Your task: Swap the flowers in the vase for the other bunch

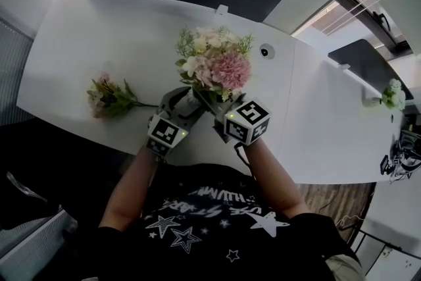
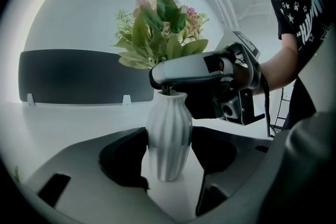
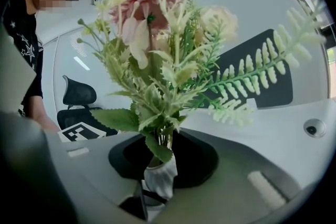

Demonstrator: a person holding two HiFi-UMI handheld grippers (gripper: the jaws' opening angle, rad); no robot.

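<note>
Flowers (image 1: 220, 66) upright in vase (image 2: 169, 139)

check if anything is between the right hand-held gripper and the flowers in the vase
Nothing visible does. The right hand-held gripper has the bouquet stems between its jaws just above the mouth of the white vase, and the left hand-held gripper clasps the vase body.

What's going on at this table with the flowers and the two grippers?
A person works two handheld grippers at a white table. The left gripper is clamped around the white ribbed vase, steadying it. The right gripper is closed on the stems of the bouquet just above the vase's mouth, with the stems in the vase. The other bunch lies on the table, untouched.
</note>
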